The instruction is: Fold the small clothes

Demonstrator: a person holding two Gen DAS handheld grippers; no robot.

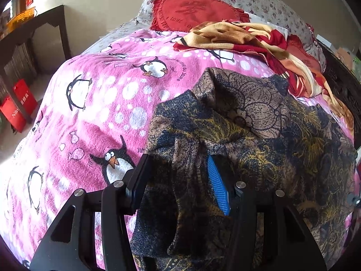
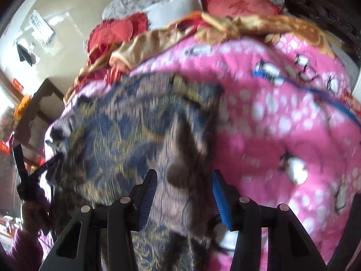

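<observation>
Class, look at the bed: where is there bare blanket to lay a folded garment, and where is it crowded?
Free: the pink penguin blanket between the dark patterned garment and the bed's floor-side edge. In the right wrist view, more bare pink lies on the garment's other side. Crowded: the head end, with the red heart cushion and a red-and-tan heap of cloth.

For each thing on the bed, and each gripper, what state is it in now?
Dark garment: rumpled, not yet folded flat, lying on the blanket.
Pink blanket: spread over the bed.
Red and tan cloth: crumpled heap.
Heart cushion: lying flat.
Left gripper: open, garment between the jaws.
Right gripper: open, over the garment.
</observation>
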